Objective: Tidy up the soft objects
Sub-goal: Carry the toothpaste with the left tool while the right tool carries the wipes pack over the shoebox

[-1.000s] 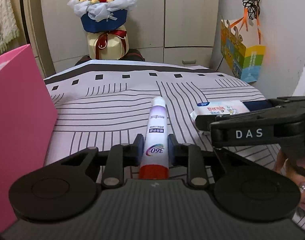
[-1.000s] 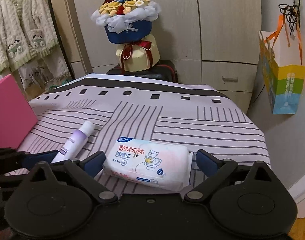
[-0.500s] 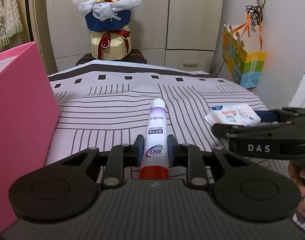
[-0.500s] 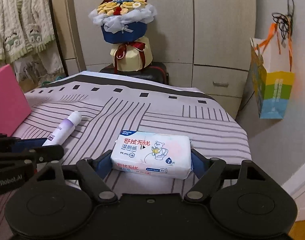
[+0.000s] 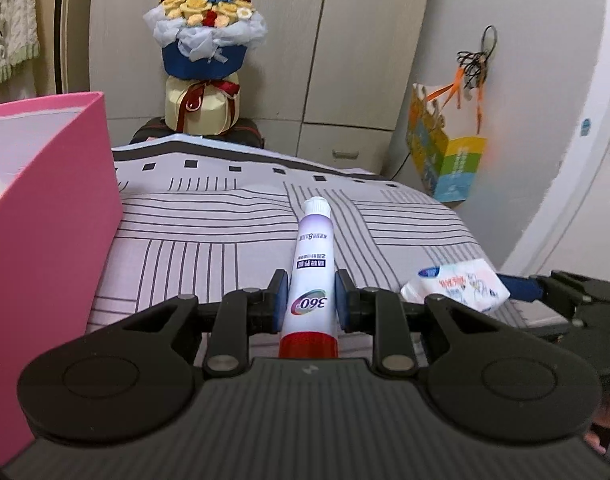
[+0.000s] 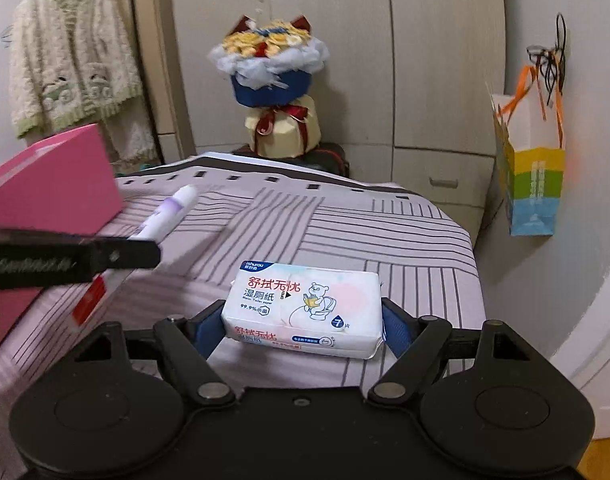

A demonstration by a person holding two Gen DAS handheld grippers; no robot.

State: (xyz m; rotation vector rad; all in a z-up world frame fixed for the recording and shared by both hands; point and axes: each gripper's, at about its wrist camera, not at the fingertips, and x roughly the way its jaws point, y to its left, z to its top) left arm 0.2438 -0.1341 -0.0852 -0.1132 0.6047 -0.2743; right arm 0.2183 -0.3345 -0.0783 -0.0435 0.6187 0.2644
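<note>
Tube (image 5: 310, 276) clamped lengthwise in left gripper (image 5: 307, 300), right of pink box (image 5: 45, 216); wipes pack (image 6: 305, 312) pinched crosswise in right gripper (image 6: 303, 326), farther off.

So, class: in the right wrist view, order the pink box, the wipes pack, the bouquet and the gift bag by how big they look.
1. Wipes pack, nearest the camera.
2. Pink box, partly cut off.
3. Bouquet.
4. Gift bag.
Box and bouquet look close; unsure.
</note>
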